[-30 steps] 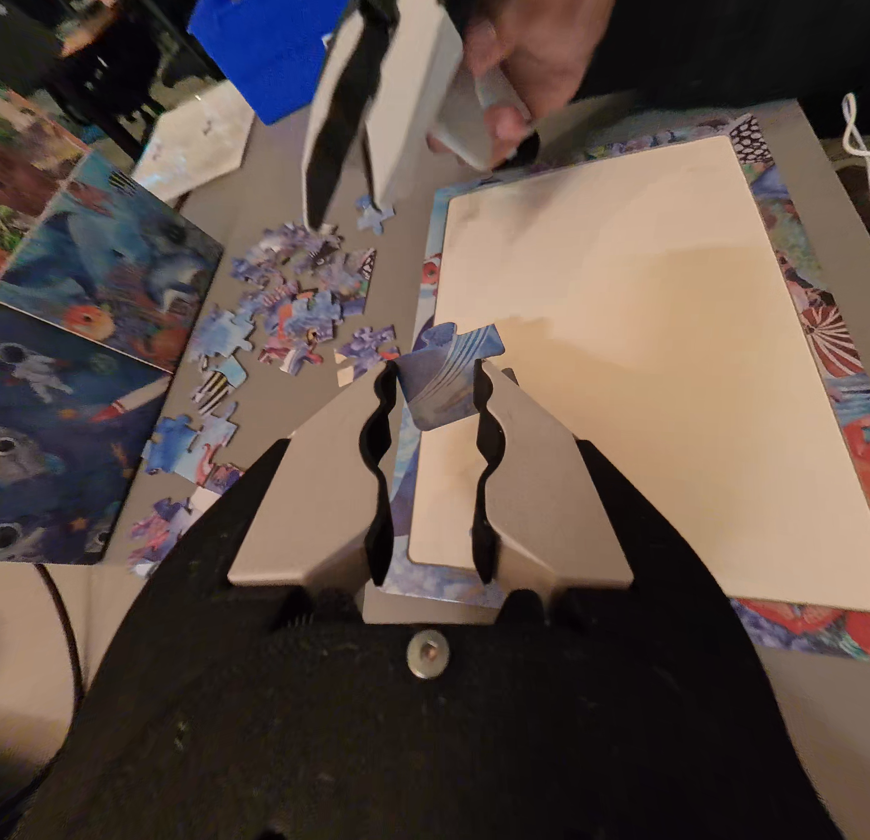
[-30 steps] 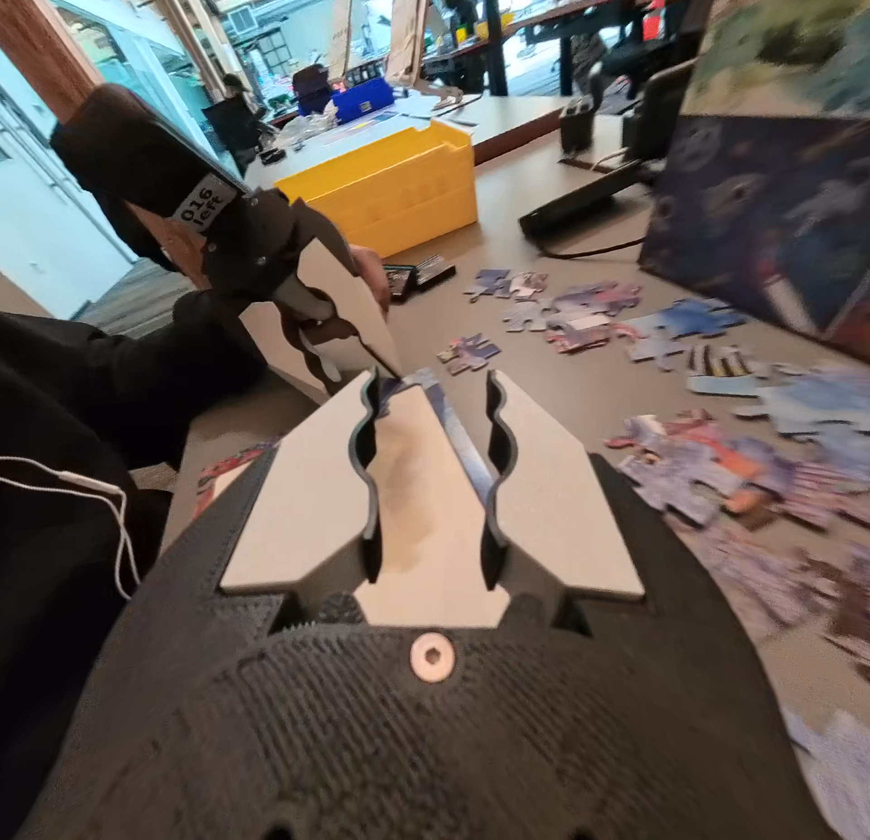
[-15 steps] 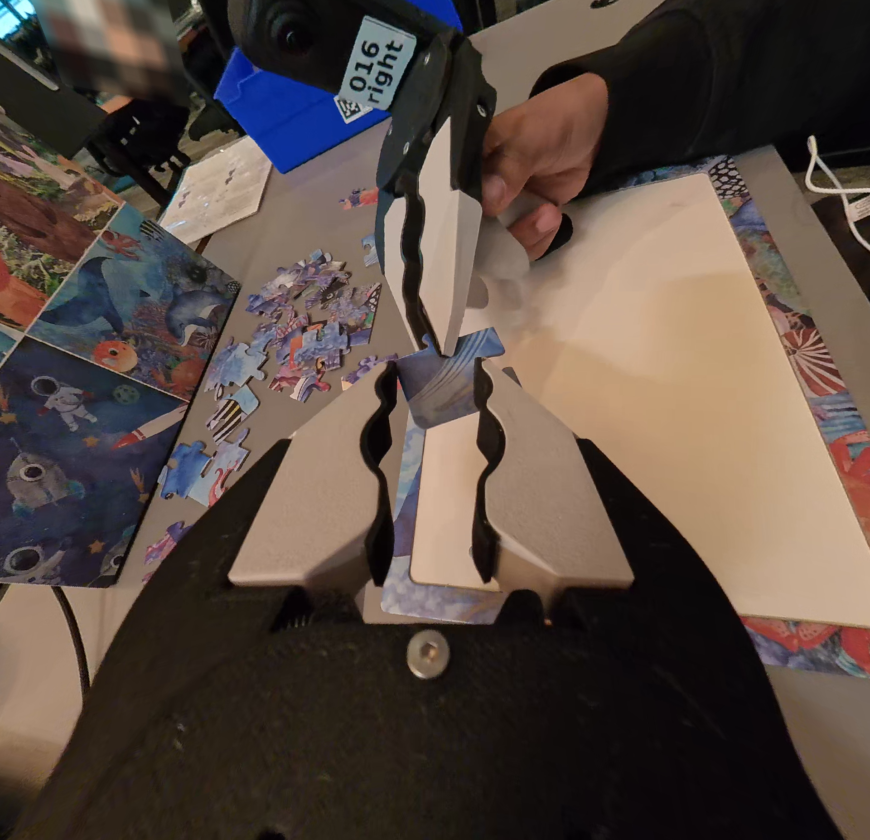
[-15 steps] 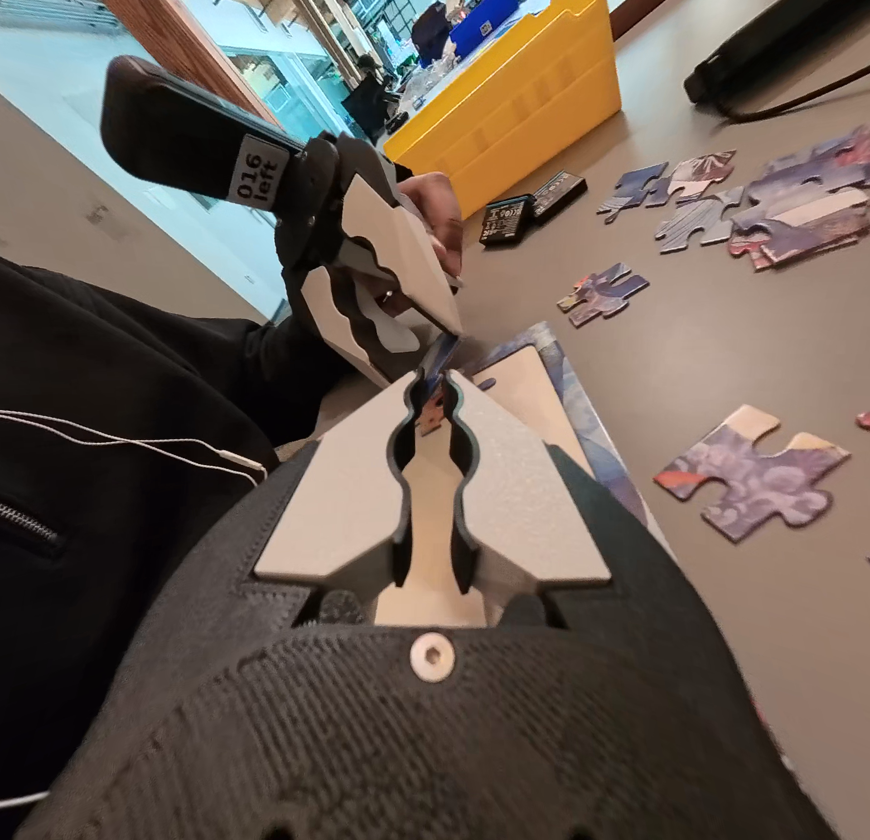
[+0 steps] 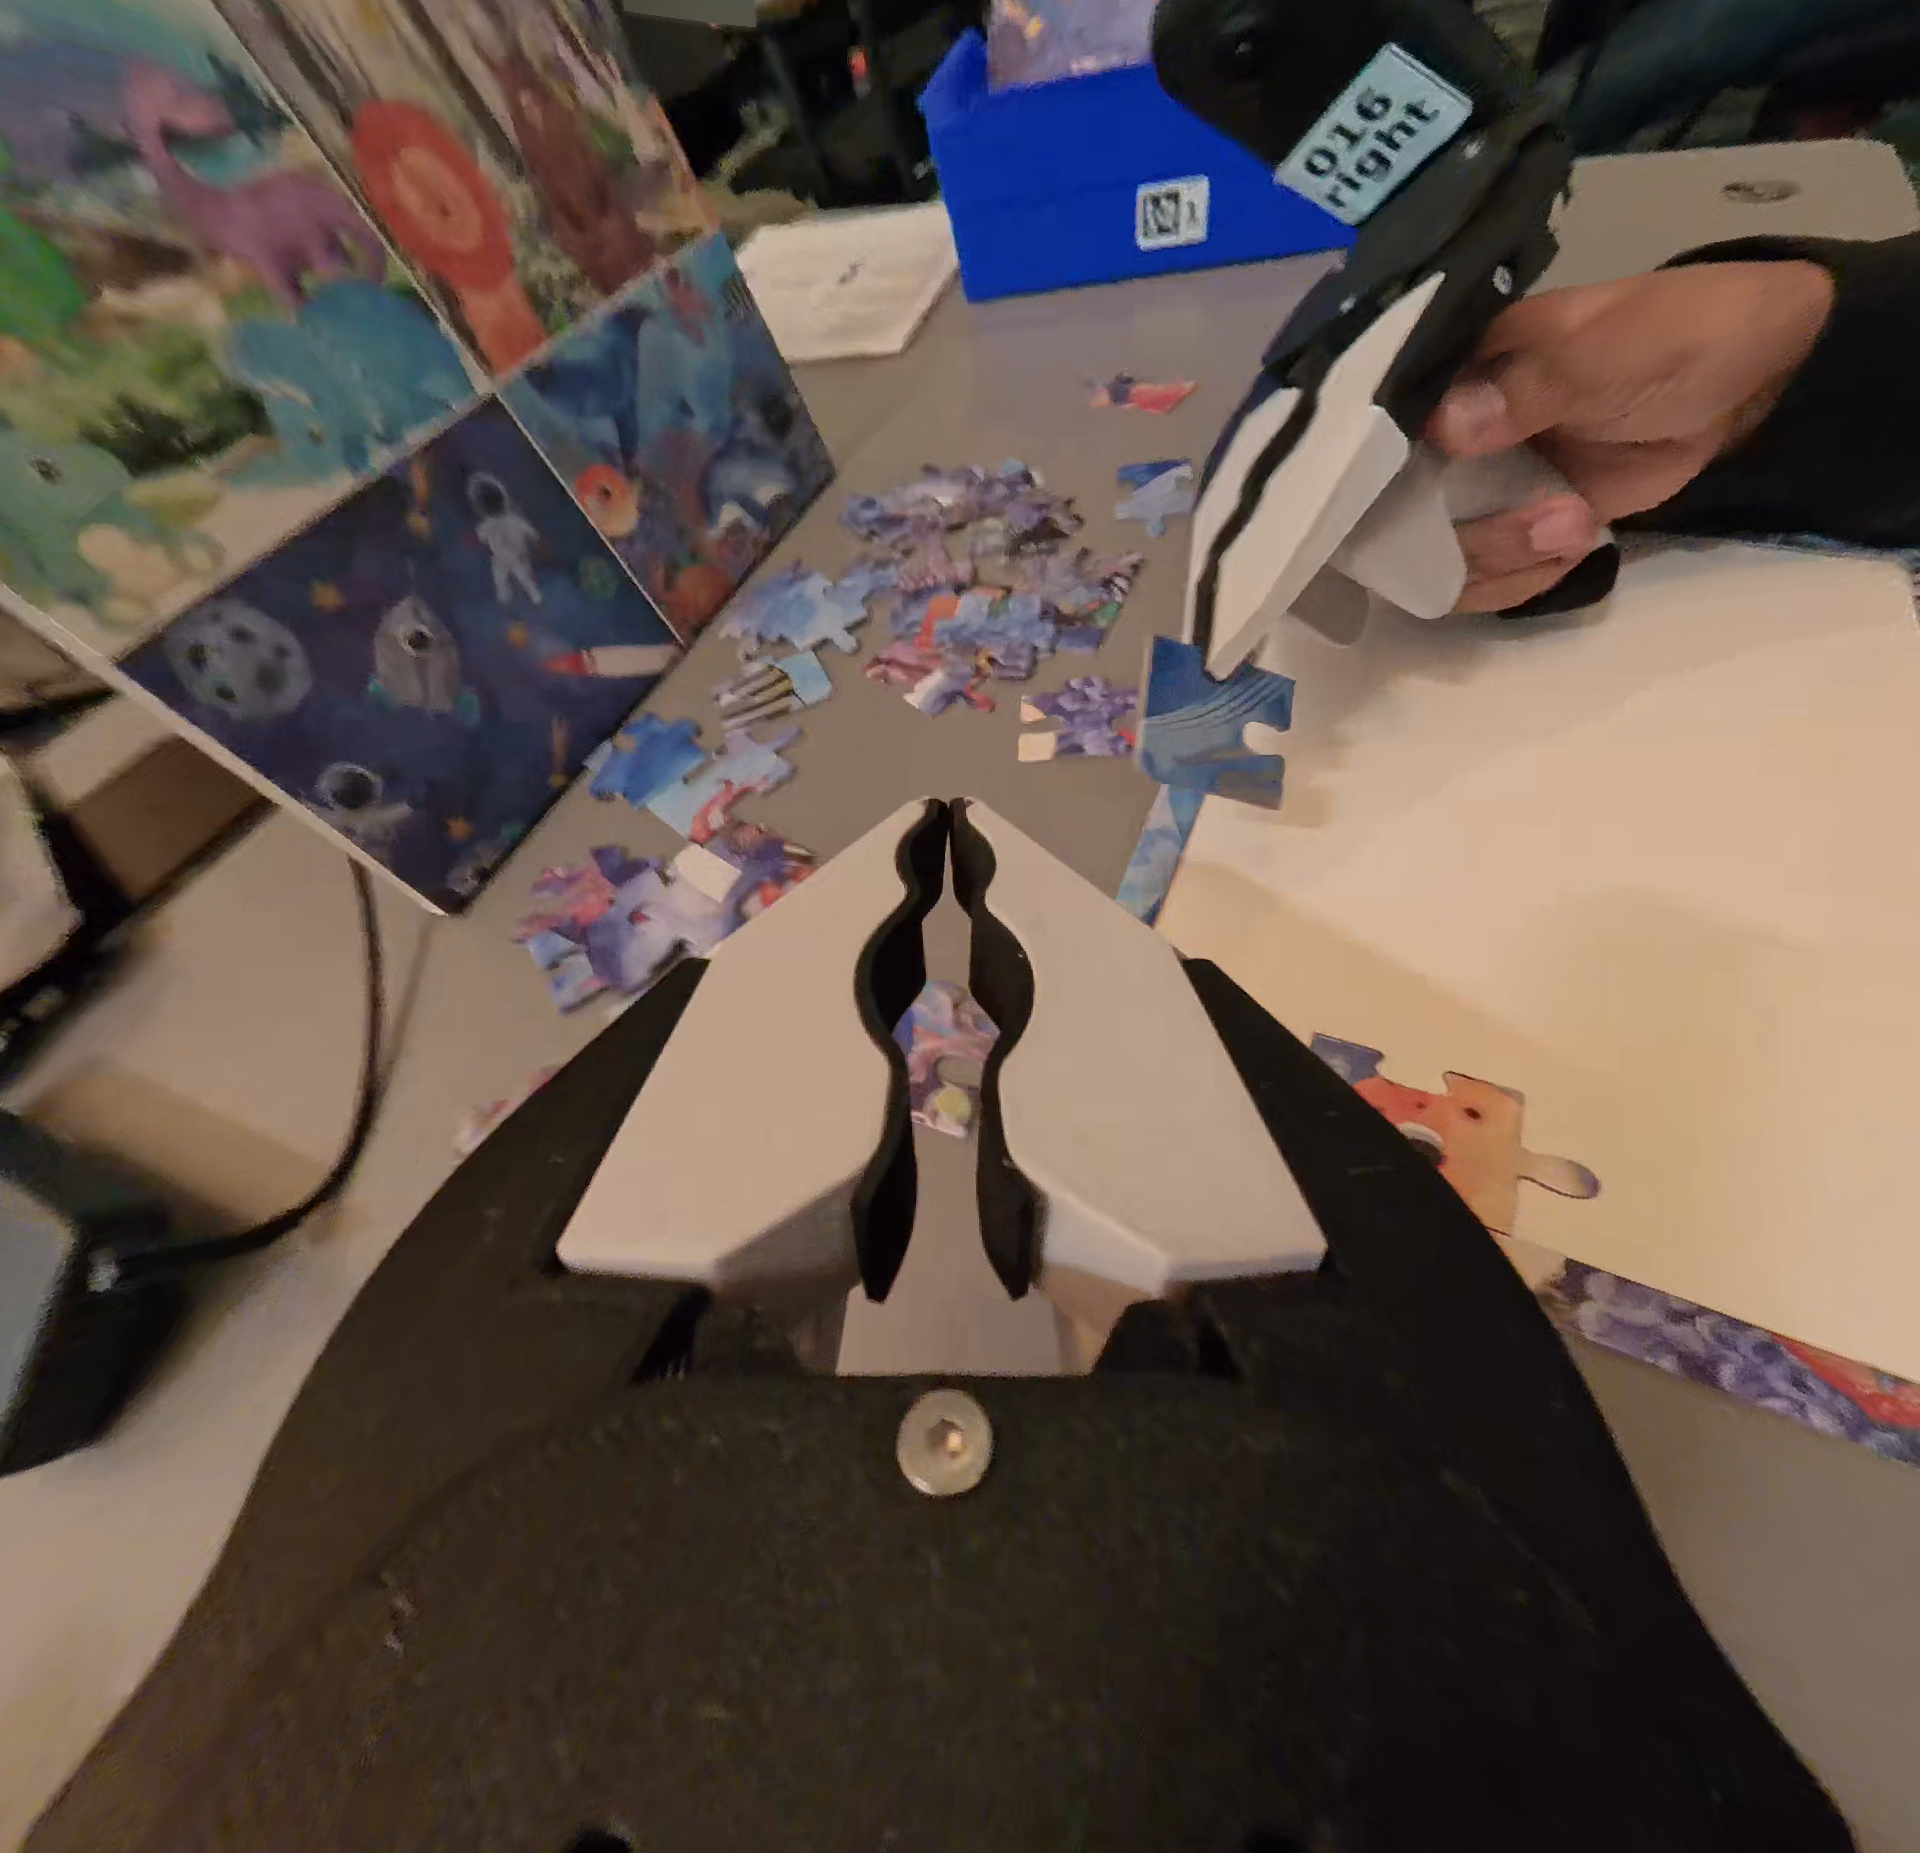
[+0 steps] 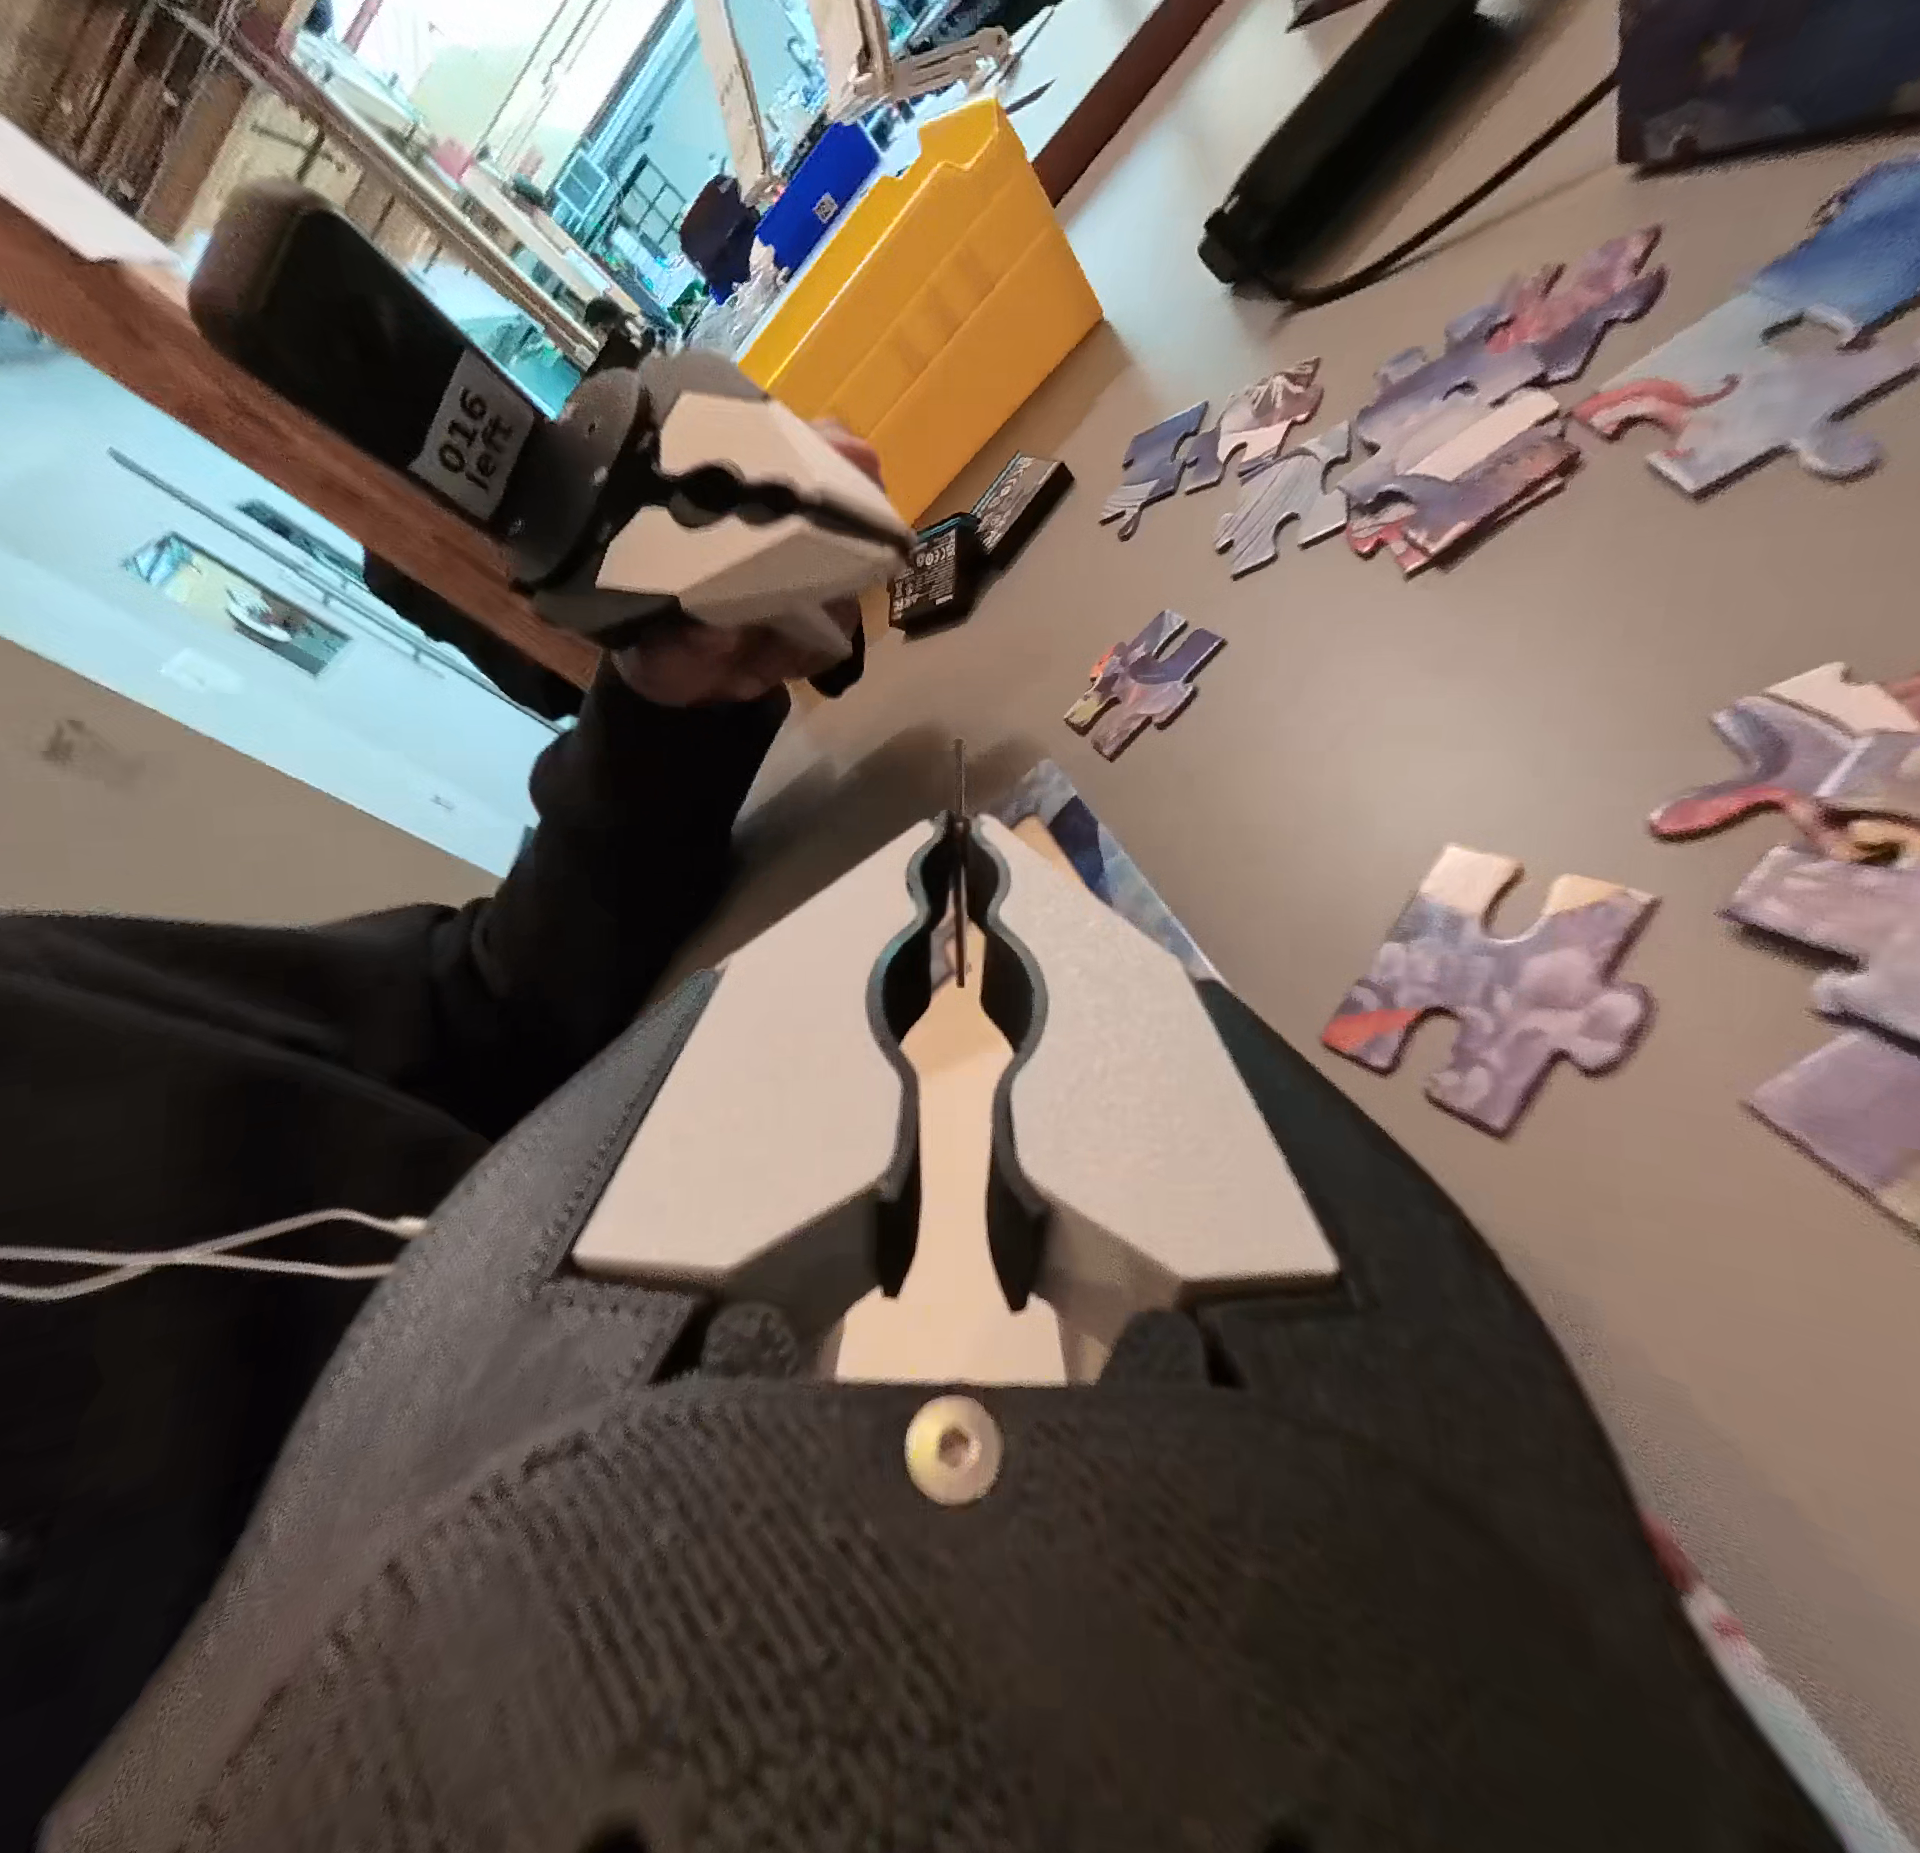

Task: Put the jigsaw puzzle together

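1. My right gripper (image 5: 1210, 650) clenches one blue puzzle piece (image 5: 1210, 728) at its top edge, above the puzzle tray (image 5: 1558, 899).
2. My left gripper (image 5: 951, 808): fingertips together, nothing held.
3. One orange piece (image 5: 1444, 1128) sits in the tray, right of my left fingers.
4. Loose pieces (image 5: 966, 598): one heap ahead; count unclear.

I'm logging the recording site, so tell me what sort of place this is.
Probably a shared workshop or lab, not a home. Beyond the grey table stand more long workbenches by big windows, with a yellow storage bin and a blue bin on the benches, as in a workspace.
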{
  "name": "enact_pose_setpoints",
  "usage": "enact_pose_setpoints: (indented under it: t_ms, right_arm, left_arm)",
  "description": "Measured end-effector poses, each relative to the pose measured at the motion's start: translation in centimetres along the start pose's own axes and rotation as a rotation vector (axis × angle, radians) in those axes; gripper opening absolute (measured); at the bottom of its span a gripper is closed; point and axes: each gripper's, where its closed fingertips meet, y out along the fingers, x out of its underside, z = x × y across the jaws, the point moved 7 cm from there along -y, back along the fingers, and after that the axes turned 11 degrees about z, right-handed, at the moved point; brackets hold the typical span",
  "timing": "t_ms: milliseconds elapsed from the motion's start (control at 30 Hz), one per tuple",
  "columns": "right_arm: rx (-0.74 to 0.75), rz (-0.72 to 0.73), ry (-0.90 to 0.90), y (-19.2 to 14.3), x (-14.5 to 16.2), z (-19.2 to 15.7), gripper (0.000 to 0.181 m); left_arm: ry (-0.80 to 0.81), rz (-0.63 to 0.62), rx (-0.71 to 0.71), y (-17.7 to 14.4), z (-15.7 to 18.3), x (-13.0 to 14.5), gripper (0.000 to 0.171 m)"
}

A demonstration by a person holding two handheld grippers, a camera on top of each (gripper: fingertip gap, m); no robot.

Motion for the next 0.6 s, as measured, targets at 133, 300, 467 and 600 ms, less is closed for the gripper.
enact_pose_setpoints:
  t_ms: [133,300,467,600]
  right_arm:
    - [-0.055,-0.010,0.101,2.3,0.0,-1.2,0.000]
    - [-0.081,-0.020,0.101,3.9,-0.8,-1.6,0.000]
    - [-0.075,-0.015,0.160,4.5,-0.8,-0.6,0.000]
    - [-0.127,0.023,0.193,4.2,-1.2,-0.7,0.000]
  left_arm:
    - [-0.242,-0.090,0.176,0.8,1.2,1.1,0.036]
    - [-0.353,-0.084,0.282,0.6,1.7,0.9,0.057]
    - [-0.373,-0.090,0.223,0.3,0.3,1.2,0.009]
    - [-0.427,-0.041,0.247,0.2,0.2,0.7,0.008]
